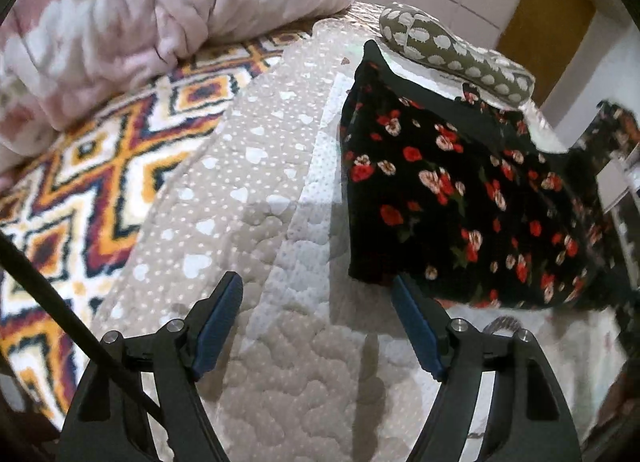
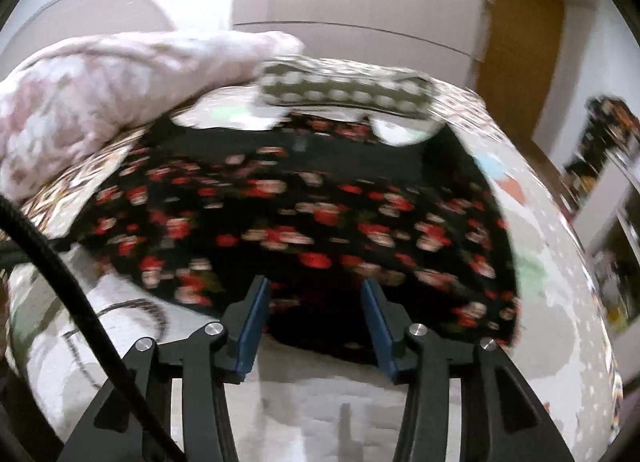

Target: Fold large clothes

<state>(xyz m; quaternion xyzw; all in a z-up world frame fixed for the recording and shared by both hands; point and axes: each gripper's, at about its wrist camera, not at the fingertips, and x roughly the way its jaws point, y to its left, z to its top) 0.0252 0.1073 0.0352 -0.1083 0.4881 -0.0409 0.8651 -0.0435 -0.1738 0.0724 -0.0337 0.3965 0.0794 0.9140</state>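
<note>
A black garment with red and cream flowers [image 1: 460,198] lies folded on the bed's quilted cover [image 1: 280,302]. My left gripper [image 1: 316,282] is open and empty, over the cover just left of the garment's near corner. In the blurred right wrist view the garment [image 2: 304,218] spreads across the middle. My right gripper [image 2: 316,286] is open, its fingertips at the garment's near edge, with nothing between them.
A pink quilted duvet [image 1: 140,10] is piled at the back left, on a geometric orange, white and navy blanket [image 1: 100,174]. An olive spotted cushion [image 1: 452,50] lies behind the garment. A wooden door [image 1: 548,18] and shelves [image 2: 616,222] stand beyond the bed.
</note>
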